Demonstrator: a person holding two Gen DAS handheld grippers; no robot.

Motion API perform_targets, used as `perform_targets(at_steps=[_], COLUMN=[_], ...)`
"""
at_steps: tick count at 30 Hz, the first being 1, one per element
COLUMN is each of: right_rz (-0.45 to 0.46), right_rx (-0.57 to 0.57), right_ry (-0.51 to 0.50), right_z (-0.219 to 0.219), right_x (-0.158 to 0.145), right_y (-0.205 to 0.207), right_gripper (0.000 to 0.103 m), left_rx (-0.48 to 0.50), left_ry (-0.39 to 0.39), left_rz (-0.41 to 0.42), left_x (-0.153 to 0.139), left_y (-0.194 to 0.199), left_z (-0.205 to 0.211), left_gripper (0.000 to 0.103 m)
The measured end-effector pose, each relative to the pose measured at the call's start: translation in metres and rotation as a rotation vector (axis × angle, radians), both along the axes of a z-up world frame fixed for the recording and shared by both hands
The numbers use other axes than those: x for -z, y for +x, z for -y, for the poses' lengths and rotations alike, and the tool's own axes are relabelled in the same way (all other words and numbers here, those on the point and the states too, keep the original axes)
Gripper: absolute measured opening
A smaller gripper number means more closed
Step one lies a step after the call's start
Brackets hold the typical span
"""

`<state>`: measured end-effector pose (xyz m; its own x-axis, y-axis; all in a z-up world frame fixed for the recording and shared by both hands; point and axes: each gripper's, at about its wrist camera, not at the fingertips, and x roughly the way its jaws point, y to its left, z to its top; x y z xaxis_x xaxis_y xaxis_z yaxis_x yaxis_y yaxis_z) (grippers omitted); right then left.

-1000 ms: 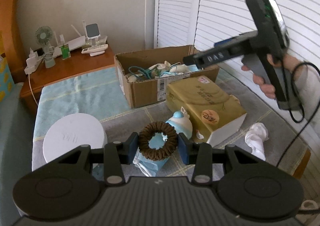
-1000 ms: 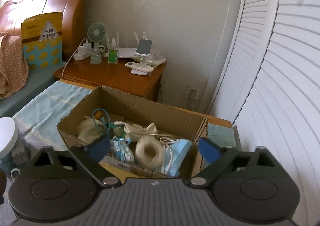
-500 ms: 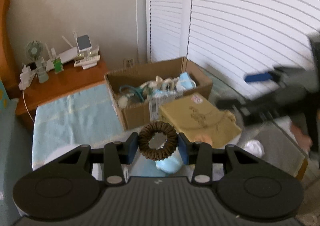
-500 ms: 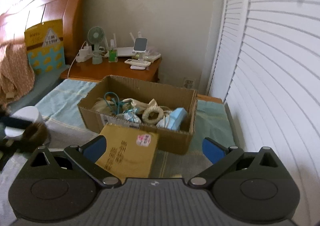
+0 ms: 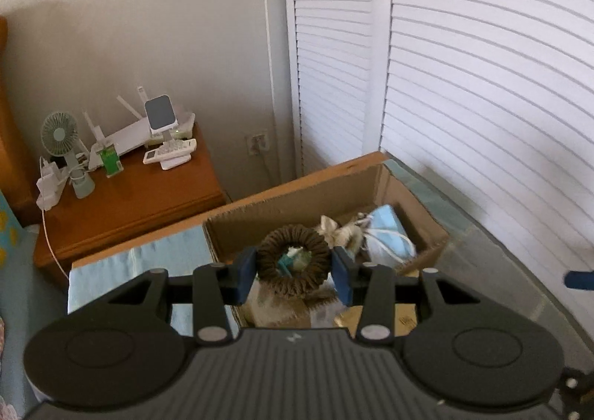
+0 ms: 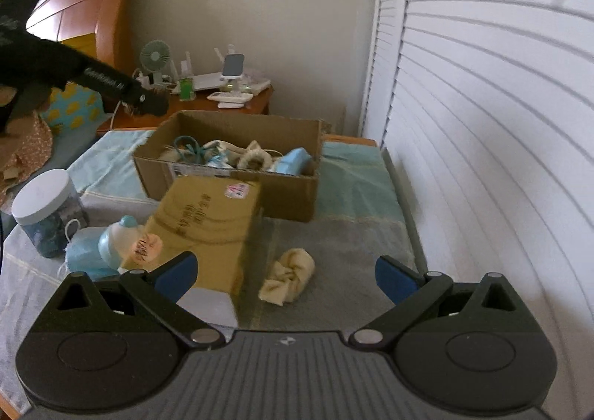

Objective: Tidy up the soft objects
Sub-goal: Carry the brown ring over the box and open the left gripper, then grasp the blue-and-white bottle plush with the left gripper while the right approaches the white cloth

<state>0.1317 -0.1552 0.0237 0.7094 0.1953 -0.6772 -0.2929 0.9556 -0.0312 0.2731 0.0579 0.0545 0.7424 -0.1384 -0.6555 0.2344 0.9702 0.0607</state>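
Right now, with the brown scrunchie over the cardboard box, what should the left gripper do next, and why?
Probably finish letting go. The left gripper has the brown knitted scrunchie between its blue pads, above the open cardboard box that already holds other soft items, and its jaws are opening, so it should drop in.

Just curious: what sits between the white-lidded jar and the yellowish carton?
A small blue-capped bottle and a light blue face mask, seen in the right wrist view.
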Motion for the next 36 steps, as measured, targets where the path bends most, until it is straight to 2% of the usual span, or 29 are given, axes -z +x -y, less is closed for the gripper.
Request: perform_targets(at_steps=[1,2,4,12,25,32,36], right_rz=[-0.003,-0.006,-0.008,-0.015,-0.02,-0.102,-0.143], right_rx=[0.003,0.006,0.007,0.001,-0.023,-0.052,-0.086], right_ry=[0.003,0.004,0.001,0.0,0.047,0.01,-0.028], right_z=[0.002,0.003,0.004,0.004,0.008,0.001,-0.008], right_x=[0.001,0.002,0.003,0.005,0.007,0.031,0.045], right_y=[0.002,0.002,0.002,0.002,-0.009,-0.014,-0.017], right_gripper=[0.103,0.103,0.103,0.103,0.103,0.103,0.103], left_rx=[-0.005,-0.014,-0.036,-0.03,0.002,0.018,0.042], left_ry=[0.005,0.008,0.011,0.024,0.029,0.083,0.065], left_rz=[0.0,-0.005,-0.002,0.009,0.046,0.101,0.066], left_x=[0.002,0.003,0.006,0.004,-0.001,0.011,0.023], left_y=[0.004,0.008,0.011,-0.01,-0.097,-0.147,-0.156], left_z=[0.0,0.001,0.001,0.001,0.006,0.01,0.006], left_gripper=[0.05,0.067,0.085,0.088,0.095,0.096,0.096])
